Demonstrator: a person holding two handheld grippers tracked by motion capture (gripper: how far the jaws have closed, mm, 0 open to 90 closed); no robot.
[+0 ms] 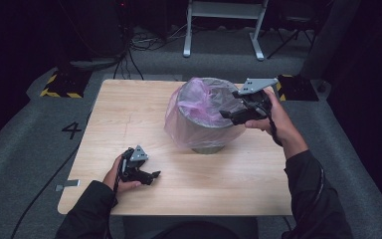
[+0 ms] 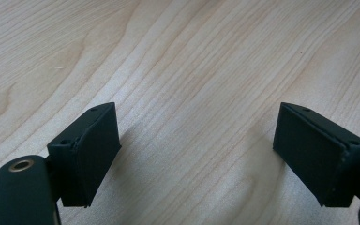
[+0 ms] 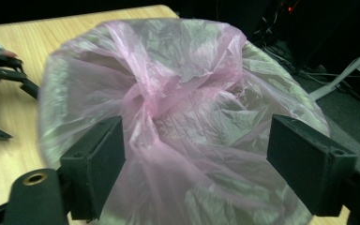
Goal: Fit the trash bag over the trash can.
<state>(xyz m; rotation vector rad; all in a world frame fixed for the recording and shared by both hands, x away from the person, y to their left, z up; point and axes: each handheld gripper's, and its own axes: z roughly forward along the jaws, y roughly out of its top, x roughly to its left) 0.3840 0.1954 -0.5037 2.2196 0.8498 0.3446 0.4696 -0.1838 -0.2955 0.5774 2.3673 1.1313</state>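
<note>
While right tongs [image 3: 194, 164] gape, pink bag [image 3: 183, 93] between, left tongs [image 2: 197, 154] apart

Upright grey bin [image 1: 206, 130] (mid-table), crumpled pink liner [image 3: 178, 108] inside

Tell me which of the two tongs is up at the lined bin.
The right tongs: open at the rim of the bin, over its pink bag. The left tongs sit open, low over bare table near the front edge.
</note>
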